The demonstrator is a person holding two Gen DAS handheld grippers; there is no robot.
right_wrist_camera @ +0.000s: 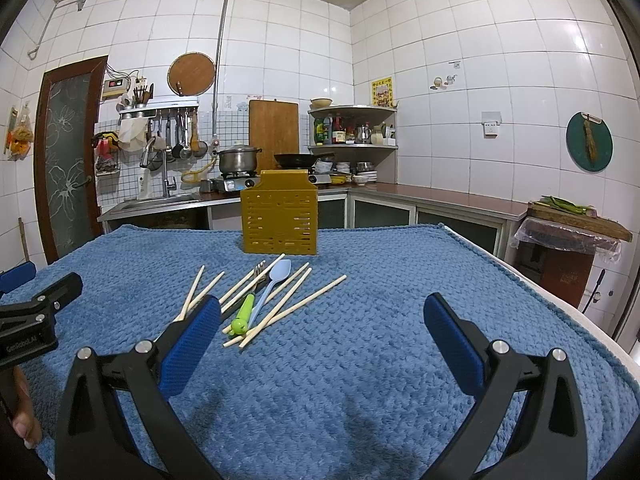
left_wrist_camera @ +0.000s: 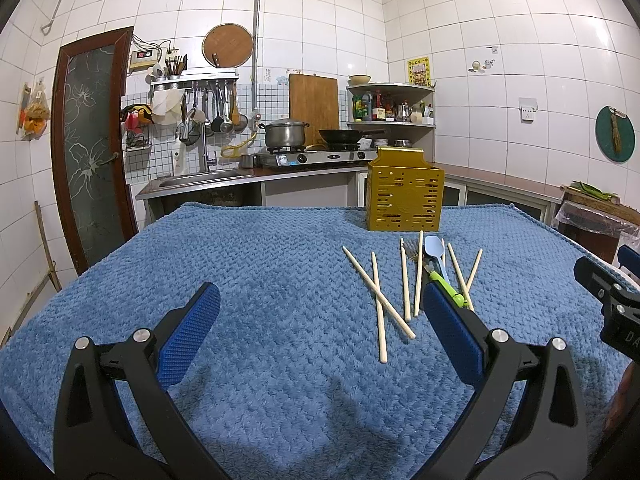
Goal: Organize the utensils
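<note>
Lying ahead between both wide-open, empty grippers: chopsticks (right_wrist_camera: pixel 288 306), fork (right_wrist_camera: pixel 256 274), spoon (right_wrist_camera: pixel 276 276), long axes pointing toward holder (right_wrist_camera: pixel 280 216); right gripper (right_wrist_camera: pixel 322 334) sitting nearer than left gripper (left_wrist_camera: pixel 320 320).

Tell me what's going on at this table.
A person holds two grippers, left and right, both open and empty above a blue towel. Loose chopsticks, a blue spoon and a green-handled fork lie in a pile before a yellow holder. Nothing is picked up yet.
</note>
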